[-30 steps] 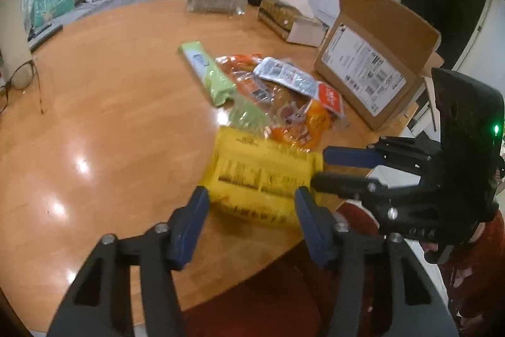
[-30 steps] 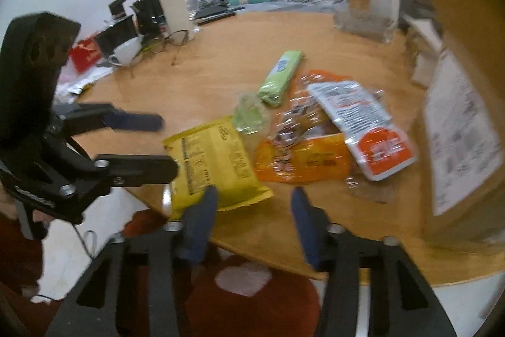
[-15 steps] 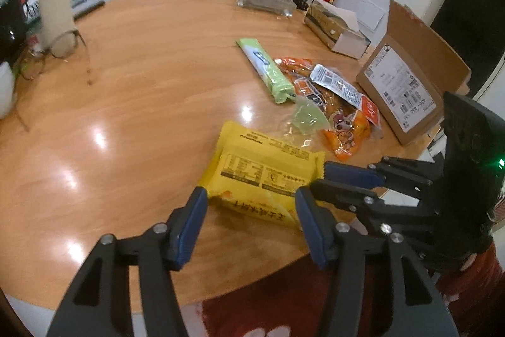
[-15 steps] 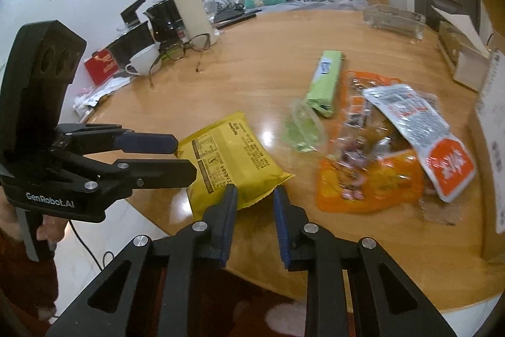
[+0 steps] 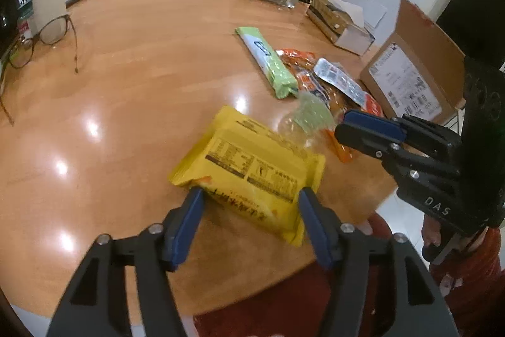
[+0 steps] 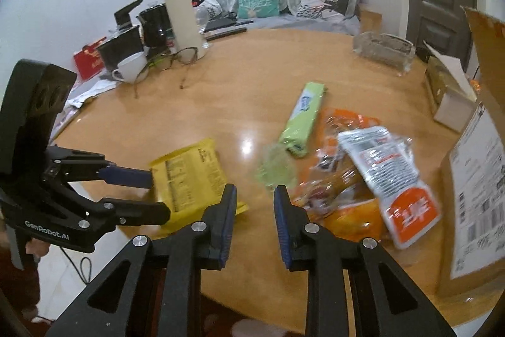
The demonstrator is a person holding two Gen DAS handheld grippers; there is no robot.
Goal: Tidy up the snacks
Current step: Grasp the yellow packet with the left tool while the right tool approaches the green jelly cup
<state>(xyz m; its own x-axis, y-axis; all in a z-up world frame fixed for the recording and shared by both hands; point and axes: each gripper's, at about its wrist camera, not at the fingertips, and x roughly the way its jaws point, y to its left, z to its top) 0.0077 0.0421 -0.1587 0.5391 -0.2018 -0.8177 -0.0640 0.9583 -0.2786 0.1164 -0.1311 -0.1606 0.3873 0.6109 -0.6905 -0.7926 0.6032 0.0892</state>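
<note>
Centre the left gripper point(image 5: 251, 193) astride the yellow pack point(image 5: 252, 160) at the table's point(image 5: 126, 84) near edge, jaws opening, pads seemingly not pressing. Spread past both side seams, sink lower, then pinch across the body, not the crimp. Hold the right gripper point(image 6: 254, 190), jaws narrow and empty, clear near the orange packs point(image 6: 347, 217)

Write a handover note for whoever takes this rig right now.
Left gripper: jaws opening, near end of the yellow packet between them; the packet lies on the table.
Right gripper: shut, empty, over the table edge.
Snacks: green bar, small green bag, orange bag and white-orange pouch lie loose beside the cardboard box.
Done: nothing visibly sorted.
Left: every snack; box interior not visible.
</note>
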